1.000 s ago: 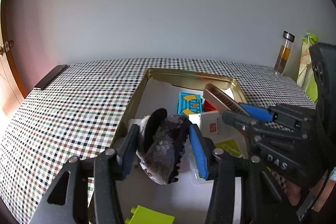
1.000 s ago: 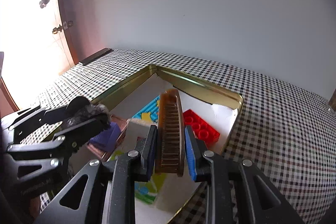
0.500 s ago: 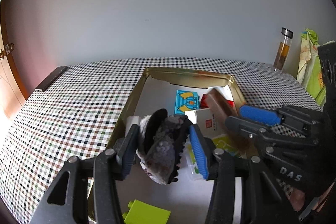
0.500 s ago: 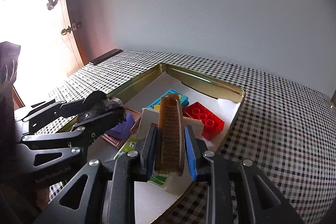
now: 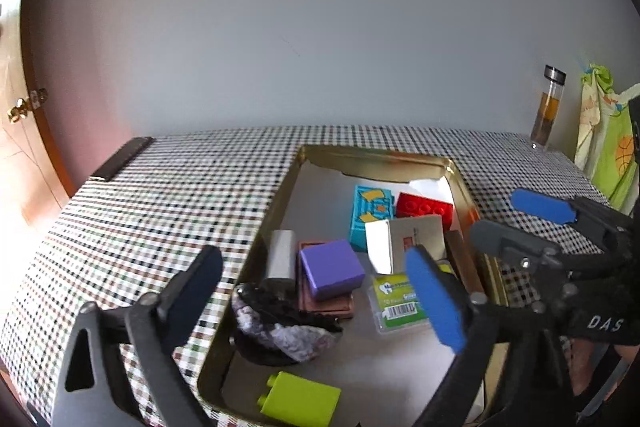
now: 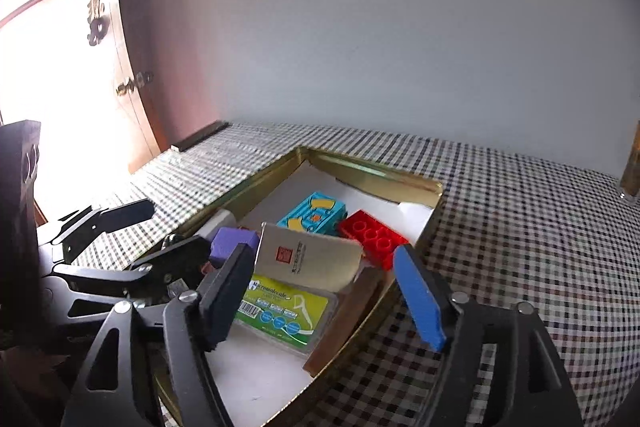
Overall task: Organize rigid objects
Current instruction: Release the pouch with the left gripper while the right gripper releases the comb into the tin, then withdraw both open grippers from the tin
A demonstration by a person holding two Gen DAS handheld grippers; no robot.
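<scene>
both tongs opened, dropping clip [image 5: 280, 323] and comb [image 6: 344, 319].

Room was pretty plain: a pale grey-white wall [image 5: 320, 27] ran behind my table [image 5: 180, 187], which had a small checked cloth in black, white and brown. Off to the left stood a wooden door [image 6: 132, 75] with a brass handle [image 6: 134, 85], and strong daylight blew out everything beside it. A dark strip [image 5: 120, 159] lay at the table's far left corner. On the far right hung a green printed cloth [image 5: 608, 139].
</scene>
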